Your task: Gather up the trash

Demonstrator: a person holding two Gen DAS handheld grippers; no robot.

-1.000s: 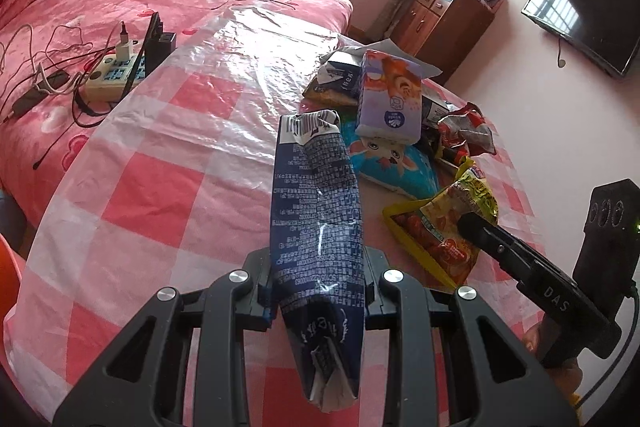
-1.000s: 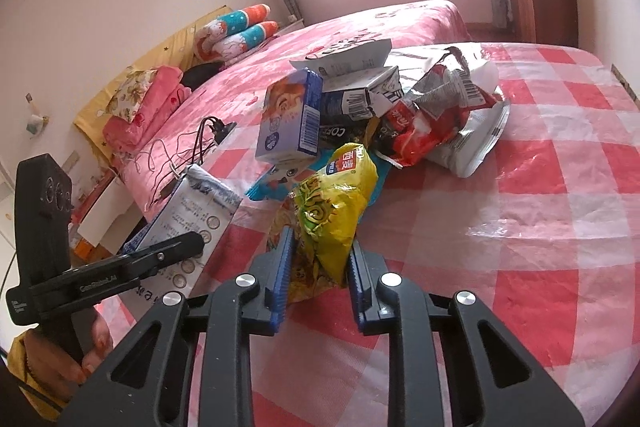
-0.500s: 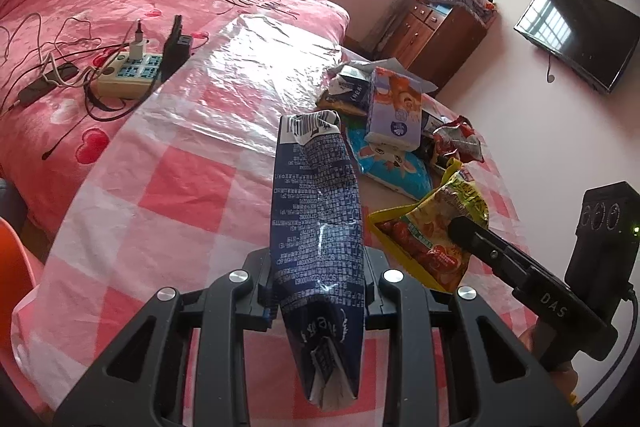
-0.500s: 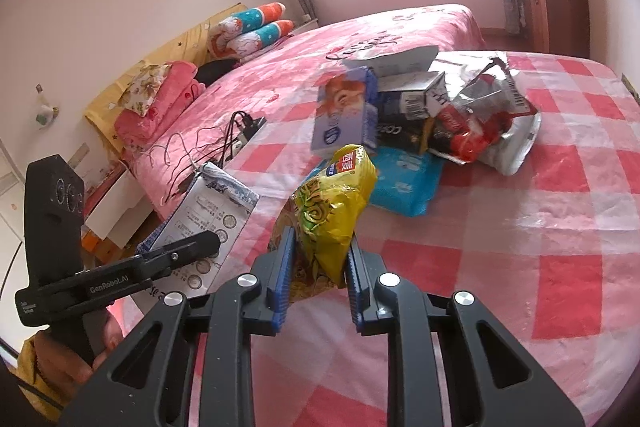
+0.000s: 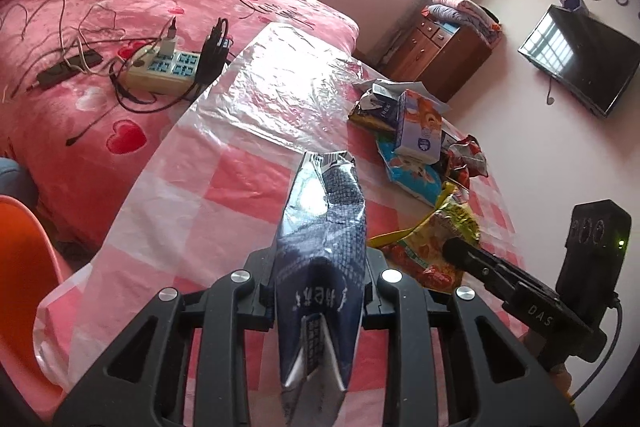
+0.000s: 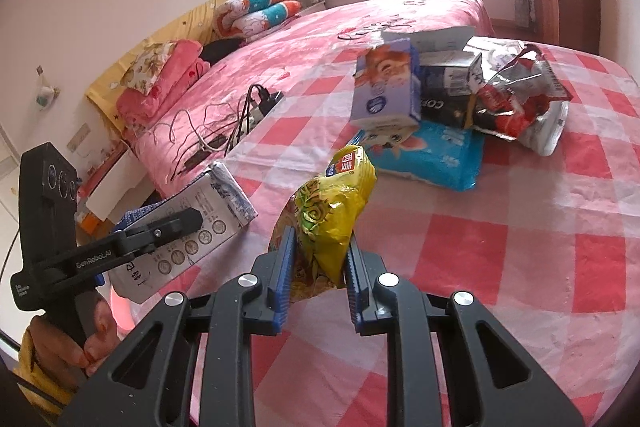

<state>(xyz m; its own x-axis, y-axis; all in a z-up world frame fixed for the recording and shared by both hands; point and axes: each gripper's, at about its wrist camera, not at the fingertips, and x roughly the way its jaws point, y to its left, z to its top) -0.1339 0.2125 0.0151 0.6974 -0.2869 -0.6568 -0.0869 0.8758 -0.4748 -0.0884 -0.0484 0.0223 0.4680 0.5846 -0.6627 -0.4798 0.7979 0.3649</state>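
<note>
Collection is under way, not complete. Two items are in hand; the bulk of the trash remains on the bench [image 6: 560,227], which is covered in a red-and-white checked cloth.

Left gripper [image 5: 320,291]: jaws closed on a dark blue carton [image 5: 324,247], flattened and creased, gripped across its lower body. The carton stands lifted off the bench, its torn top pointing away from the camera.

Right gripper [image 6: 318,267]: jaws closed narrowly on a yellow snack bag [image 6: 332,211], pinched near its lower end. The bag is raised clear of the cloth and leans toward the pile.

Outstanding: a pile at the far side of the bench, well apart from both grippers. It comprises a tissue pack [image 6: 386,87] resting on a light blue flat packet [image 6: 432,155], a black box [image 6: 448,95] behind, and a red-and-silver crinkled bag [image 6: 516,99] lying against it. A white paper item lies at the back of the pile; its nature cannot be determined.

No bin or collection bag is visible in either view, so the drop-off point cannot be confirmed. In my judgement, the two held items await disposal, and at least four pieces are left to pick up.
</note>
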